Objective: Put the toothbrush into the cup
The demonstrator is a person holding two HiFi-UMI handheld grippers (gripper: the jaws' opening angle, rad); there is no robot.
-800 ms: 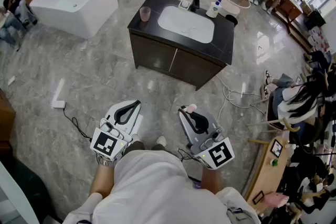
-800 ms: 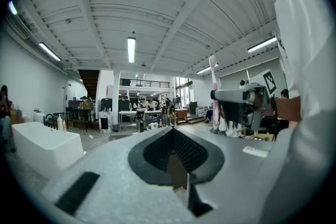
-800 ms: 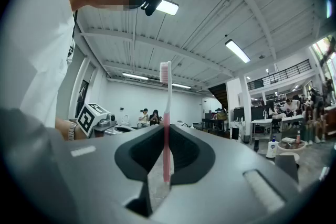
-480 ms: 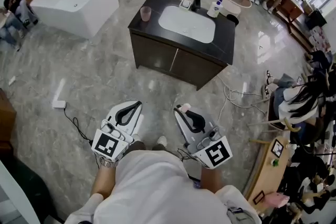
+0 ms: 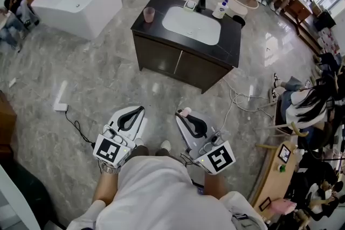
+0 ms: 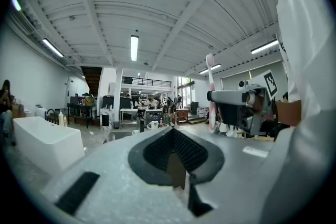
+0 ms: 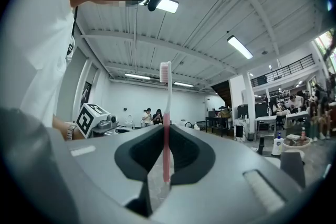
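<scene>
The right claw (image 7: 165, 136) is seen closed on the toothbrush (image 7: 166, 113), whose pink handle is pinched between the two jaws in the right gripper view, so that the brush stands upright with its bristled head at the top, well above the jaw tips. The left claw (image 6: 175, 139) is seen with its jaws drawn together and nothing between them. In the head view both claws are held side by side, close in front of the person's body and above the grey marble floor (image 5: 102, 83), with their tips turned toward the dark counter (image 5: 232, 43). The cup (image 5: 149, 14), a pink tumbler, is set upright on the counter's far left corner, just beside the white basin (image 5: 191, 25) and well apart from both claws. A white bathtub (image 5: 75, 0) is seen on the floor to the left of the counter.
</scene>
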